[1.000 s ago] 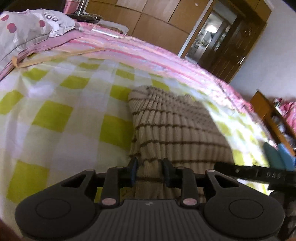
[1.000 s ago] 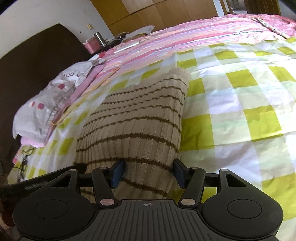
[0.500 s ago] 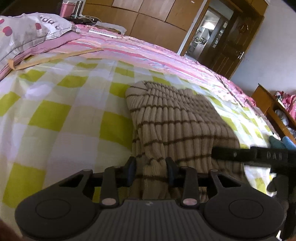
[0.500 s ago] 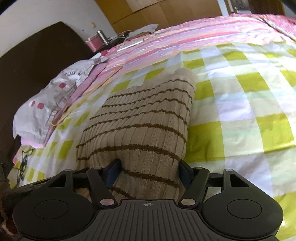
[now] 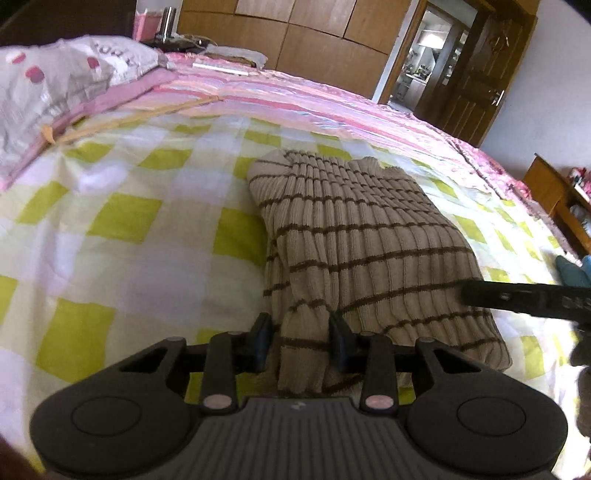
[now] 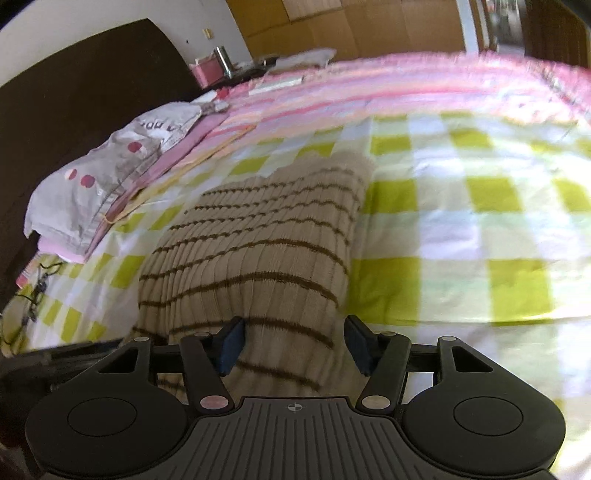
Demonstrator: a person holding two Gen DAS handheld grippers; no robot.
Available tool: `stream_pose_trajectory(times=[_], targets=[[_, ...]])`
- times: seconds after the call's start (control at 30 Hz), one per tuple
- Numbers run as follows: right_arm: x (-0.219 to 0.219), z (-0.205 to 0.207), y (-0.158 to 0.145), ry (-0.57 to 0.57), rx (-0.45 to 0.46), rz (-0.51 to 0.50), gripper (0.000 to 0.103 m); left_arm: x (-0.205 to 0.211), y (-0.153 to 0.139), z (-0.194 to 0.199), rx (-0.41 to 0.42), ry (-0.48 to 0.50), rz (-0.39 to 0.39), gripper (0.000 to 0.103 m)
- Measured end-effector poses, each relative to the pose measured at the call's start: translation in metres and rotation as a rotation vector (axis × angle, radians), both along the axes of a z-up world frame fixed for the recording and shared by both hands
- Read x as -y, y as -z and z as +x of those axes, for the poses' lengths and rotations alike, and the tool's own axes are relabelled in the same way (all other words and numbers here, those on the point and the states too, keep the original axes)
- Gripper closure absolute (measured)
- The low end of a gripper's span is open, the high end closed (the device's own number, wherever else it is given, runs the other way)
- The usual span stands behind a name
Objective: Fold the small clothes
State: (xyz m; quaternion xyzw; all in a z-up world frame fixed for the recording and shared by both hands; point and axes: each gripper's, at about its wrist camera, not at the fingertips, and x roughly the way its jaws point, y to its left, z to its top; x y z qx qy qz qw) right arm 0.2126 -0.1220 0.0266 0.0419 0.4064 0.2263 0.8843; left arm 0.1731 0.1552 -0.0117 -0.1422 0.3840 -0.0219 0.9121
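A beige ribbed sweater [image 5: 362, 229] with thin brown stripes lies folded into a long panel on the yellow-and-white checked sheet [image 5: 122, 221]. My left gripper [image 5: 301, 339] is shut on a bunched near-left corner of it, which rises between the pads. In the right wrist view the same sweater [image 6: 266, 236] runs away from my right gripper [image 6: 293, 343]. Its jaws are closing on the wide near-right end; the left pad presses into the knit and the right pad meets the cloth's edge. Each gripper shows as a black bar at the edge of the other's view.
A grey spotted pillow [image 6: 99, 177] and a pink striped quilt [image 5: 295, 99] lie beyond the sweater, by a dark headboard [image 6: 74, 74]. A black cable [image 6: 37, 291] lies on the sheet at left. A wooden wardrobe [image 5: 295, 33] and a shelf unit [image 5: 554, 188] stand past the bed.
Both grippers have kept their hold on the sweater's near end. The right wrist has rolled, tilting its view, and the left view has shifted a little sideways. The sweater's far end has not moved.
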Motion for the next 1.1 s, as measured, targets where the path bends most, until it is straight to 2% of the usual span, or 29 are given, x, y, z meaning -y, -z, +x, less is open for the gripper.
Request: stream_pose_trajectory(times=[0.13,0.2,0.27,0.53,0.77,1.1], targets=[[-0.006,-0.024,-0.002,-0.026,0.029,-0.052,0.045,0.012,-0.007,-0.012,0.001,0.001,0.074,0.062],[-0.011,-0.028,0.006,-0.010,0.015,-0.109,0.045,0.015,-0.006,-0.016,-0.005,0.001,0.096,0.061],[-0.010,-0.028,0.013,0.014,-0.012,-0.125,0.045,0.018,-0.006,-0.020,-0.010,-0.004,0.108,0.061],[-0.008,-0.051,-0.001,0.025,0.029,-0.141,0.045,0.027,-0.009,-0.035,-0.006,-0.010,0.162,0.061],[-0.010,-0.074,-0.003,0.026,0.028,-0.119,0.045,0.036,-0.007,-0.051,-0.018,-0.001,0.182,0.059],[-0.008,-0.096,0.002,0.043,0.000,-0.089,0.044,0.046,-0.005,-0.068,-0.033,-0.002,0.183,0.049]])
